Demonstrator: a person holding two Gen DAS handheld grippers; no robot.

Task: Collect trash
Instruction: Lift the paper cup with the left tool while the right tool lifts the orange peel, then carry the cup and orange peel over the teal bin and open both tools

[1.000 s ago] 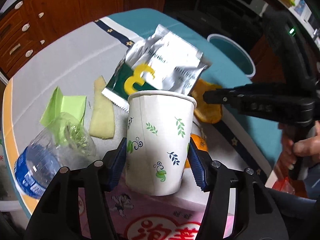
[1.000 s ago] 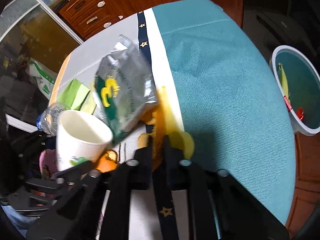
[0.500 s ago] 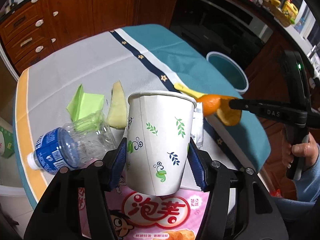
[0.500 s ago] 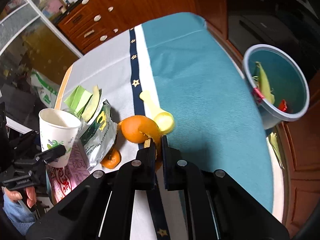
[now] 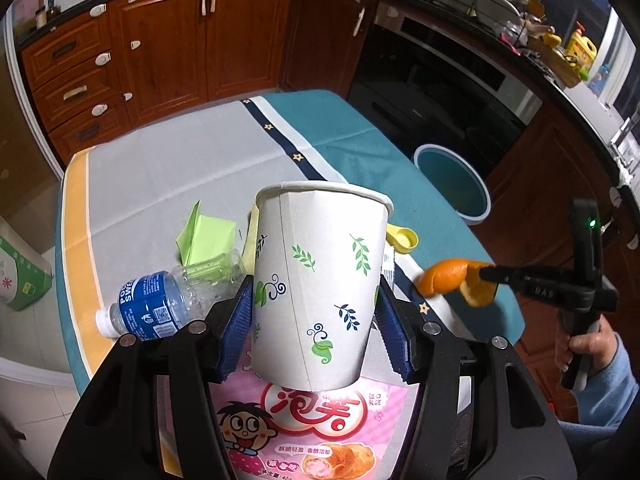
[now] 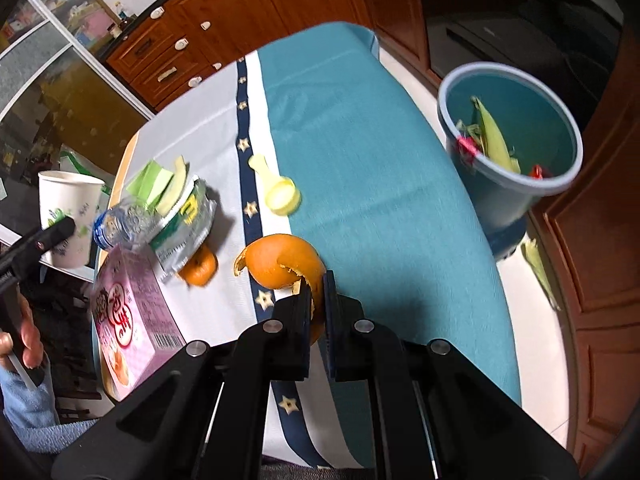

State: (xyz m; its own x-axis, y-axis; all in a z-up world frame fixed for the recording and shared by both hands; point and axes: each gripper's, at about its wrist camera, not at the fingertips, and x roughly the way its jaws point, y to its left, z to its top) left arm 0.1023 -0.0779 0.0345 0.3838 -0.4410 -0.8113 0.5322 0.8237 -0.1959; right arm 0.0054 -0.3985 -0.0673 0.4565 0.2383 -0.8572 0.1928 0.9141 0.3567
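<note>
Left gripper (image 5: 316,316) clamped on cup (image 5: 320,280), right gripper (image 6: 318,300) on peel (image 6: 284,262), both above table (image 6: 380,200) near bin (image 6: 508,184).

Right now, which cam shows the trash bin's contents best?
Right wrist: it looks down into the bin, showing green husks and red scraps inside. Left wrist shows only its rim and teal inner wall, contents hidden.
</note>
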